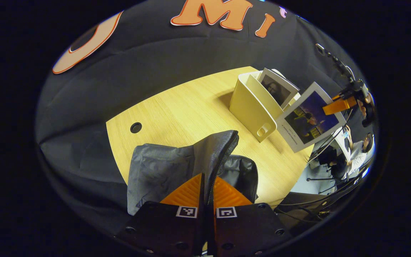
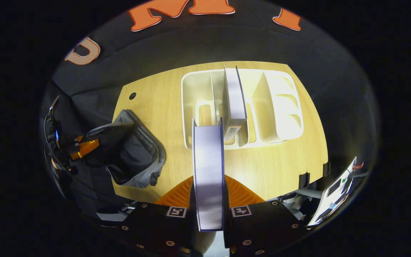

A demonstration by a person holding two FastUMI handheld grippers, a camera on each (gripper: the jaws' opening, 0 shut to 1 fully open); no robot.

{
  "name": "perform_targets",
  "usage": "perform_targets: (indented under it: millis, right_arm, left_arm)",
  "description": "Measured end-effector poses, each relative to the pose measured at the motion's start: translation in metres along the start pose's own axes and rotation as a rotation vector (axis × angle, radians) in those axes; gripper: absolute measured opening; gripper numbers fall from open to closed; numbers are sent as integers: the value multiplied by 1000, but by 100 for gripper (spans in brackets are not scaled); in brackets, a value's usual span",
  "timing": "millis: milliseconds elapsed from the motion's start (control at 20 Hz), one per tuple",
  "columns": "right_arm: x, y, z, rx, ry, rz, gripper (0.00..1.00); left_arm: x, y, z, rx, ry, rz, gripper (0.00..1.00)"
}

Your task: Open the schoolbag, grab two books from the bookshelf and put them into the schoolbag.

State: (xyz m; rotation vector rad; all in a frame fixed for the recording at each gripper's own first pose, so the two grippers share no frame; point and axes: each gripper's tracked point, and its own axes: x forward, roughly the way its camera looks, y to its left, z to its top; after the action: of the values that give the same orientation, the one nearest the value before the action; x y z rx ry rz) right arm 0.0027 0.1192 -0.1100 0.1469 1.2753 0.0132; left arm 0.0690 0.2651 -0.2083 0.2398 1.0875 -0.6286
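Observation:
The grey schoolbag (image 1: 162, 167) lies at the table's near corner, and my left gripper (image 1: 205, 185) is shut on the zippered edge of its flap (image 1: 223, 150), lifting it. The dark inside of the schoolbag (image 2: 127, 153) is open in the right gripper view, with the left gripper (image 2: 84, 146) at its left rim. My right gripper (image 2: 209, 194) is shut on a thin book (image 2: 208, 167), held edge-on above the table. This book (image 1: 307, 119), with a dark blue cover, hangs beside the cream bookshelf (image 1: 252, 107). A second book (image 2: 234, 103) stands in the bookshelf (image 2: 280, 103).
The wooden table (image 1: 184, 107) has a round cable hole (image 1: 136, 127) near its far left corner. Past the table's right edge are cables, equipment and a person in white (image 1: 357, 153). A device with a screen (image 2: 334, 194) stands off the table's right side.

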Motion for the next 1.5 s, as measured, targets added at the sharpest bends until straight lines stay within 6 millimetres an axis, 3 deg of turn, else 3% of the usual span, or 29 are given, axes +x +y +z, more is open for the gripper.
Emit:
perform_targets:
  millis: [350, 550, 1050, 1500]
  right_arm:
    - [-8, -11, -17, 39, -33, 71, 31]
    - [-16, -2, -22, 68, -47, 153, 31]
    - [-34, 42, -24, 111, -89, 335, 30]
    - [-1, 112, -10, 234, -82, 546, 29]
  left_arm:
    - [-2, -8, 5, -5, 2, 23, 5]
    - [-1, -18, 11, -3, -2, 18, 5]
    - [5, -37, 28, -18, -24, 8, 5]
    - [4, -47, 29, -39, -42, 0, 5]
